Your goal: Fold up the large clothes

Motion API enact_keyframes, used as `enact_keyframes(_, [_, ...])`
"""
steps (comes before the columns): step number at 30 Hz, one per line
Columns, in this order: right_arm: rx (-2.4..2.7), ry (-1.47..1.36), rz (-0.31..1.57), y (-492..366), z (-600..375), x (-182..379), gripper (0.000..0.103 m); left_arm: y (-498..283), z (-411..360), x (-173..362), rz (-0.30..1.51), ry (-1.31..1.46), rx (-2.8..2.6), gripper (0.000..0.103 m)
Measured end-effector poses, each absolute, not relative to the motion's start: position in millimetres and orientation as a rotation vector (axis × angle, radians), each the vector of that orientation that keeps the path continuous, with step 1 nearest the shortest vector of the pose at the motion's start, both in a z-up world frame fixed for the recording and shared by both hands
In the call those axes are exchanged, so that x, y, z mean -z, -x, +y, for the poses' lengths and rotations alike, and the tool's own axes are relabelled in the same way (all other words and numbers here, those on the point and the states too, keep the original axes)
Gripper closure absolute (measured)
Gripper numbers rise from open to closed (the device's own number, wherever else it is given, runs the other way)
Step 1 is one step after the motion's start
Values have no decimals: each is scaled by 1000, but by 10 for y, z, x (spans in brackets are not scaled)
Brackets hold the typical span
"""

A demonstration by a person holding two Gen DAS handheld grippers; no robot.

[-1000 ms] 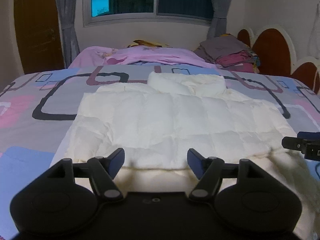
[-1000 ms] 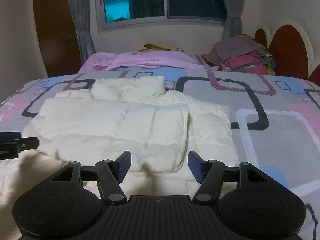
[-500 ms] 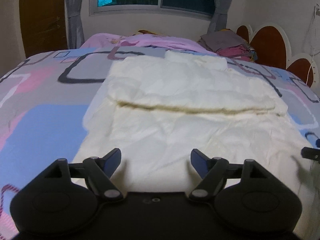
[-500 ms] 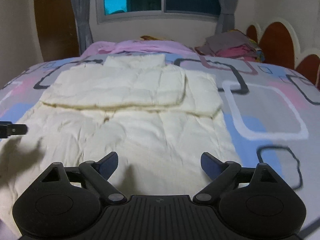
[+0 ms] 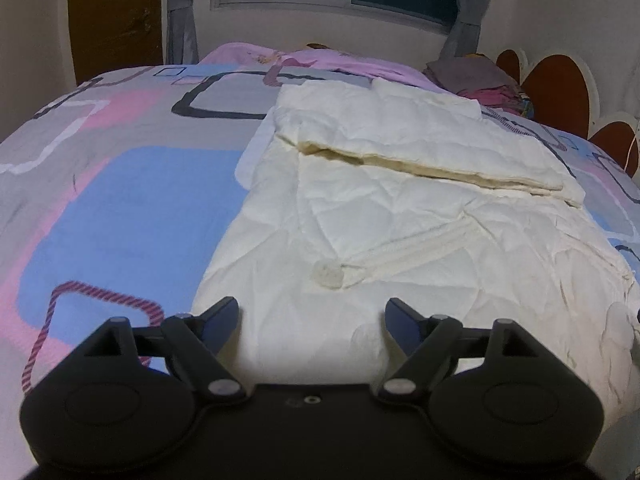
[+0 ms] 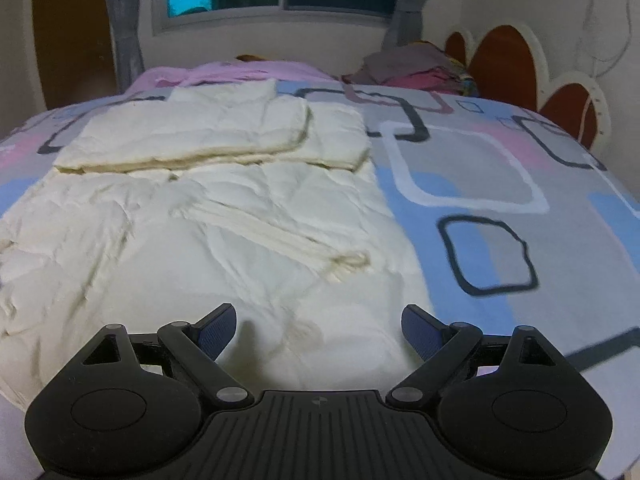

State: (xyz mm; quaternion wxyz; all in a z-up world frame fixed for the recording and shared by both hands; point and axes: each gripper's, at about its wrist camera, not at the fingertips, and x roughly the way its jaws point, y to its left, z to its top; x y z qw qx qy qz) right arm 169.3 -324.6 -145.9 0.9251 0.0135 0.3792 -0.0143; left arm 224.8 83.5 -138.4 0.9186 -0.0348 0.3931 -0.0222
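A large cream padded coat (image 5: 400, 216) lies flat on the bed, its upper part with sleeves folded across it at the far end (image 5: 420, 136). A cream belt with a fluffy end (image 5: 328, 274) lies across its lower part. The coat also shows in the right wrist view (image 6: 224, 224). My left gripper (image 5: 312, 322) is open and empty over the coat's near left hem. My right gripper (image 6: 318, 330) is open and empty over the near right hem.
The bed has a patterned cover (image 5: 120, 208) in grey, blue and pink. A pink blanket (image 5: 320, 58) and a pile of folded clothes (image 6: 416, 66) lie at the far end. A headboard (image 6: 504, 64) stands at the right. A window and a door are behind.
Both grippers have pulled back from the folded upper part towards the coat's near hem, staying open. The lower part and belt now fill the view.
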Motion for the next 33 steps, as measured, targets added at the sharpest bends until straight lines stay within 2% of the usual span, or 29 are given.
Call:
enact_keyframes(12, [101, -84, 857, -1487, -3546, 1691, 14, -2021, 1114, 1492, 839, 88, 1, 20])
enact_keyframes(24, [54, -310, 914, -1366, -3700, 1839, 15, -1847, 1365, 1680, 892, 223, 42, 22])
enact_keyframes(26, [32, -318, 914, -1354, -3679, 1831, 30, -1842, 1375, 1684, 897, 249, 56, 27])
enact_keyframes(27, [27, -320, 914, -1351, -3658, 1823, 33, -1840, 1378, 1683, 899, 259, 63, 31])
enact_keyframes(28, [15, -323, 915, -1352, -3643, 1808, 42, -1839, 1383, 1677, 903, 271, 81, 41])
enact_keyframes(29, [10, -332, 916, -1351, -3633, 1798, 48, -1837, 1389, 1675, 908, 289, 101, 46])
enact_keyframes(31, [2, -348, 917, -1341, -3627, 1785, 57, -1843, 1394, 1677, 927, 321, 138, 66])
enact_keyframes(32, [-3, -358, 919, -1341, -3628, 1779, 64, -1856, 1397, 1680, 943, 336, 157, 71])
enact_keyframes(33, [-8, -374, 921, -1341, -3632, 1766, 66, -1871, 1409, 1691, 963, 369, 179, 83])
